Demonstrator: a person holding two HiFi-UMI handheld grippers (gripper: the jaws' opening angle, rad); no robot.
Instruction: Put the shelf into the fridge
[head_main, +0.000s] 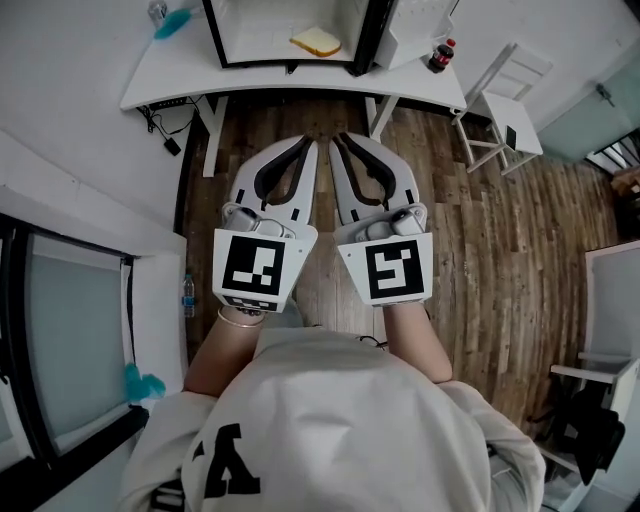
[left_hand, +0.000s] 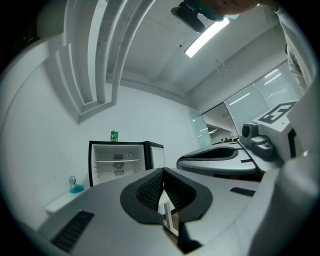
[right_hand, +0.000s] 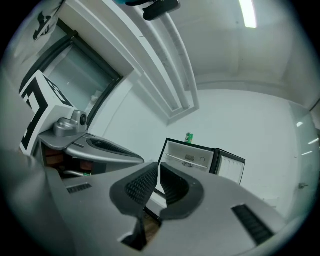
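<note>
Closest to the head camera is the person's white sweatshirt (head_main: 330, 420), and just past it the two grey grippers poke out level and side by side, aimed at the small black fridge with the white inside (head_main: 214, 40), which stands on the white counter (head_main: 170, 75). On my feed the left gripper (head_main: 308, 146) has its jaws fully closed on nothing. The right gripper (head_main: 342, 142) is as good as closed too, with only a sliver between the pads and nothing in it. My read is they're empty because the thin pale shelf (left_hand: 117, 161) looks seated in the fridge, running level from wall to wall across the upper part of the compartment. With the door hanging open I get a clear look at it. It's edge-on though, so I can't tell wire from glass. A green can (left_hand: 114, 136) sits on top of the fridge.
</note>
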